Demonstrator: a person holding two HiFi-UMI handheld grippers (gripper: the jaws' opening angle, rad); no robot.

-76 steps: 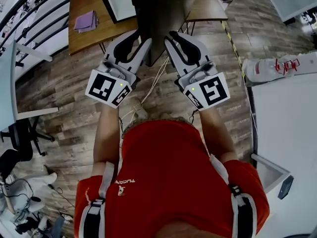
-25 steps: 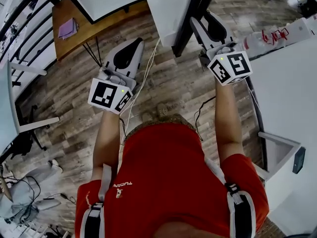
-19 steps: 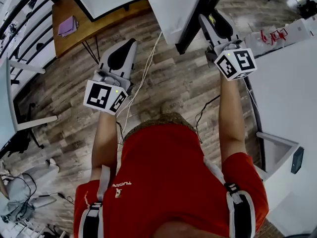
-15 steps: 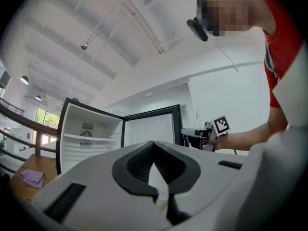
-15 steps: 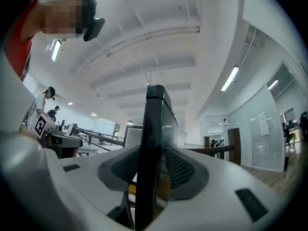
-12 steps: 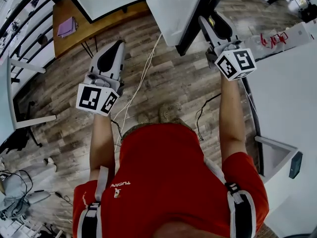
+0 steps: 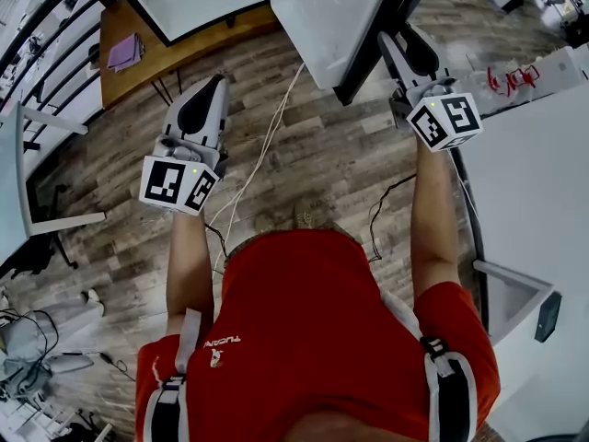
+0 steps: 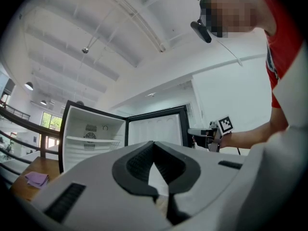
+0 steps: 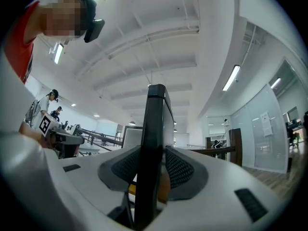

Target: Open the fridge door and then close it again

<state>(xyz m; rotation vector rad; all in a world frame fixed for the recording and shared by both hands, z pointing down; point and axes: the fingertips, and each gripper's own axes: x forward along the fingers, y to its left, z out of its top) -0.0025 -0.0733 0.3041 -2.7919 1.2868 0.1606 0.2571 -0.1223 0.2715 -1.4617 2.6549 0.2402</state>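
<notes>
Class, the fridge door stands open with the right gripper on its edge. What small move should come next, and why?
Probably swing the right gripper toward the fridge to start closing the door. The door stands wide open, its edge sits between jaws that have just been closing; the left gripper is shut and empty.

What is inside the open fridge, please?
The fridge shows a white interior with one shelf and vents on the back wall; no food is visible. Its lower part is covered by the left tongs.
</notes>
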